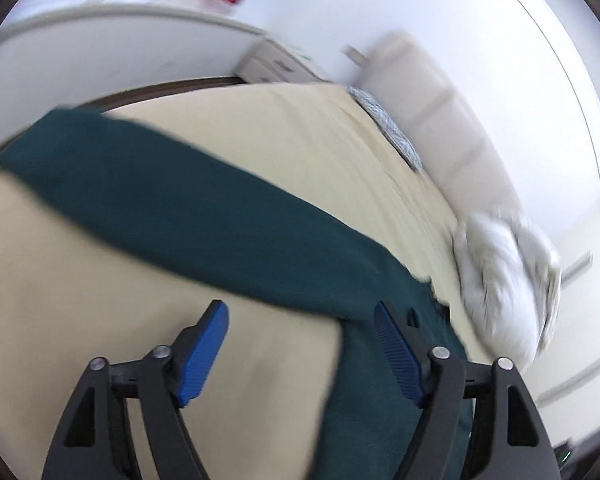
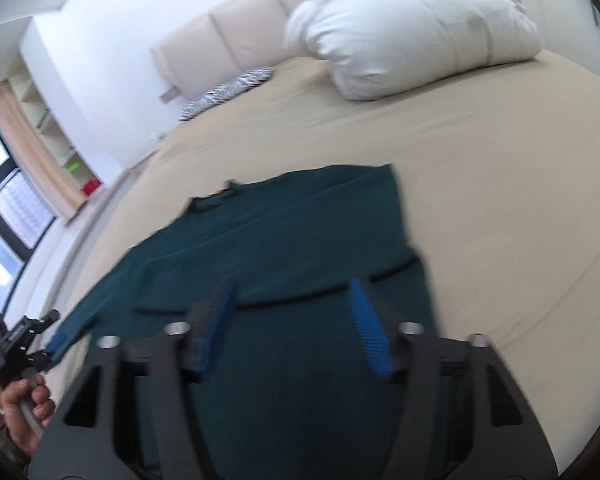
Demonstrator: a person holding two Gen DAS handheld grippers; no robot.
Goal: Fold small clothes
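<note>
I saw the dark green sweater [image 2: 284,248] spread on the beige bed sheet [image 2: 480,184], its long sleeve [image 1: 172,204] stretched out away from the white pillow [image 2: 404,40]. My left gripper [image 1: 300,344] stood with its blue pads wide apart, gripping nothing, one pad [image 1: 396,356] over the sweater and the other over bare sheet. My right gripper [image 2: 296,328] hung above the sweater's body, its pads also spread and empty. A zebra-patterned cushion [image 2: 228,92] lay against the padded headboard [image 2: 220,40], beside the pillow.
</note>
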